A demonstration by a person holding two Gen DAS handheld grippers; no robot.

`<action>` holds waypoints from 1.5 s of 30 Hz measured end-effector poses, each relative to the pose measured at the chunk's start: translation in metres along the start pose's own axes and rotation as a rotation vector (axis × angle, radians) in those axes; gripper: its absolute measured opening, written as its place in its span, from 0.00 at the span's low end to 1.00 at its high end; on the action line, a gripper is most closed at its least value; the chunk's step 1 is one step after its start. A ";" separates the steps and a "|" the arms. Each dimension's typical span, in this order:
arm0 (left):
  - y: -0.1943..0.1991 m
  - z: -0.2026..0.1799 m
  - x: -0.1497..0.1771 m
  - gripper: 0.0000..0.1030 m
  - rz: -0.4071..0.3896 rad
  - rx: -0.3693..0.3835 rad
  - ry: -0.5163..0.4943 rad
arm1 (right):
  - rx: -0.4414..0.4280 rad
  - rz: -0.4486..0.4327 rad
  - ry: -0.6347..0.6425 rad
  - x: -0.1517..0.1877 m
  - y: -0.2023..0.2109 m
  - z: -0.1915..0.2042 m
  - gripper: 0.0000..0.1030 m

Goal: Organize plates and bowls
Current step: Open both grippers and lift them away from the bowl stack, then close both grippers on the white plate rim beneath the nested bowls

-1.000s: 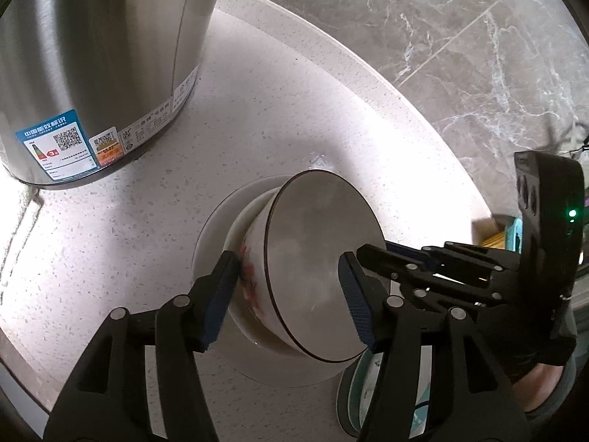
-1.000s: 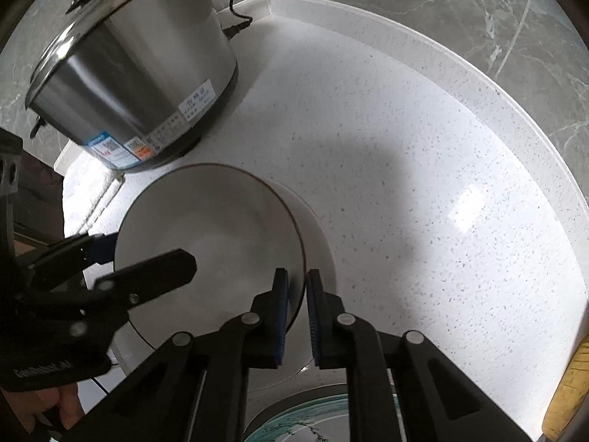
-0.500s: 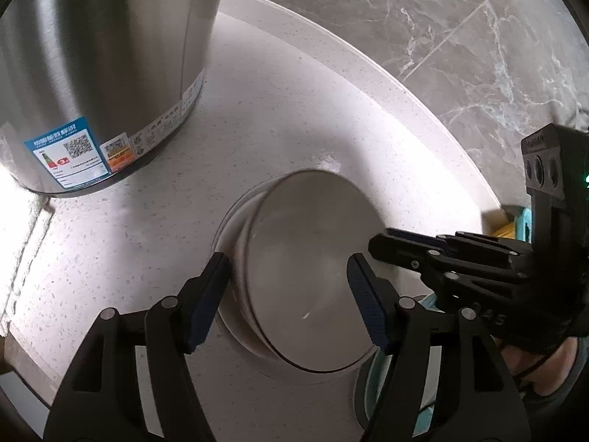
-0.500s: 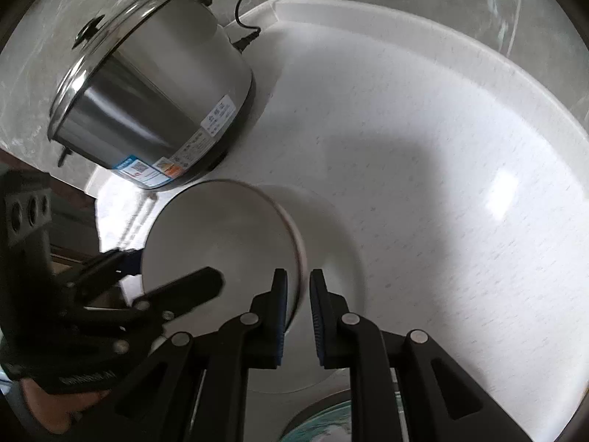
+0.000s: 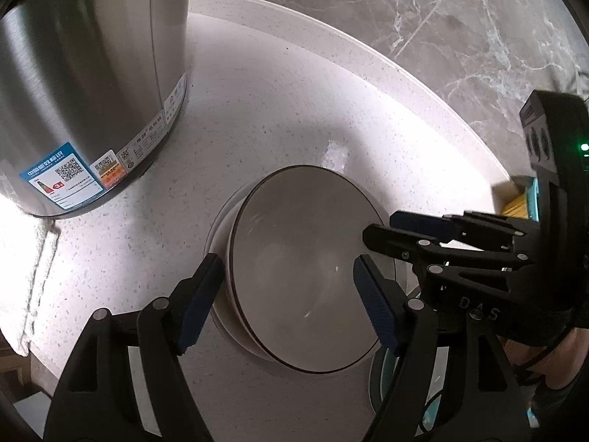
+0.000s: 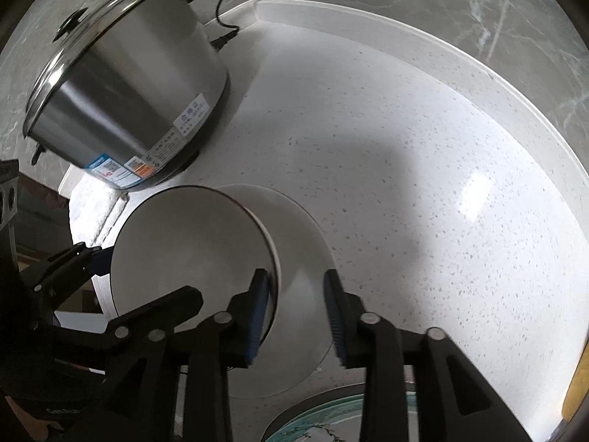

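step: stacking, apparently done | white dark-rimmed ceramic bowl (image 5: 305, 287) sat on round white plate (image 6: 302, 243) on speckled white bench (image 6: 423, 184) | left gripper (image 5: 283, 302) and right gripper (image 6: 296, 311) fingers wide apart, empty | next: probably the teal-patterned plate (image 6: 324, 423)

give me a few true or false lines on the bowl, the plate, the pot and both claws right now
1. The bowl sits on the white plate. True.
2. The right claw is clamped shut on the bowl's rim. False: its jaws stand open, one pad beside the rim.
3. The left claw is open around the bowl. True.
4. The steel pot has no lid. False: a lid with a black knob covers it.
5. A power cord leads to the pot. True.
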State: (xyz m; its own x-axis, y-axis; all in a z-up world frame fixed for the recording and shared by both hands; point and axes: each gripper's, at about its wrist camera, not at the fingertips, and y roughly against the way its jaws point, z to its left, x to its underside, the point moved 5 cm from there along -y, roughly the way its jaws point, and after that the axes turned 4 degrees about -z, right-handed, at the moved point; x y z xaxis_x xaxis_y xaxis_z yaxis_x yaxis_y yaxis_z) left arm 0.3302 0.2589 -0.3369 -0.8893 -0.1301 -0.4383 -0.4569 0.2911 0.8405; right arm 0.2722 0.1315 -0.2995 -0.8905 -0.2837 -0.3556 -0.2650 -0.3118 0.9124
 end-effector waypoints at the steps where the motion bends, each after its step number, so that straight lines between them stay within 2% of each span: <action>1: 0.000 0.000 0.000 0.70 0.000 0.001 0.000 | -0.011 0.011 -0.016 0.000 -0.002 -0.001 0.36; 4: -0.001 0.001 0.001 0.70 -0.003 0.006 0.001 | -0.027 0.029 -0.060 -0.001 -0.001 -0.005 0.36; 5: -0.001 0.002 0.001 0.70 -0.007 0.010 0.003 | -0.061 0.028 -0.091 -0.002 0.001 -0.007 0.36; 9: -0.005 0.001 0.004 0.70 0.006 0.006 0.007 | -0.085 0.065 -0.064 -0.002 -0.006 -0.004 0.36; 11: -0.006 0.000 0.005 0.70 0.006 0.009 -0.001 | -0.111 0.124 -0.062 0.002 -0.019 -0.003 0.35; 16: -0.006 -0.001 0.003 0.70 0.014 0.023 0.002 | -0.114 0.132 -0.021 0.003 -0.030 0.003 0.19; 20: -0.006 -0.002 0.002 0.70 0.022 0.043 0.012 | -0.092 0.128 0.028 0.003 -0.028 0.010 0.13; 22: -0.006 0.000 0.001 0.70 0.027 0.067 0.038 | -0.089 0.126 0.035 0.004 -0.027 0.011 0.10; 28: -0.004 0.018 -0.002 0.76 0.042 0.235 0.208 | -0.125 0.112 0.016 0.003 -0.020 0.003 0.10; 35: -0.003 0.023 -0.003 0.82 0.069 0.313 0.272 | -0.180 0.118 -0.009 0.002 -0.014 -0.002 0.11; 40: -0.005 0.020 -0.002 0.88 0.131 0.278 0.256 | -0.221 0.129 -0.027 0.001 -0.012 -0.002 0.13; 45: -0.008 0.013 -0.002 0.88 0.174 0.225 0.239 | -0.248 0.133 -0.043 0.000 -0.012 -0.003 0.13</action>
State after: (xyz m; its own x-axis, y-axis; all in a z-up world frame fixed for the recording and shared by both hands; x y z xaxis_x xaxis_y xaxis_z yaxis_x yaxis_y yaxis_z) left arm 0.3358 0.2692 -0.3466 -0.9446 -0.2706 -0.1859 -0.3068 0.5257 0.7934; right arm 0.2764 0.1323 -0.3108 -0.9275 -0.3002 -0.2226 -0.0511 -0.4882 0.8712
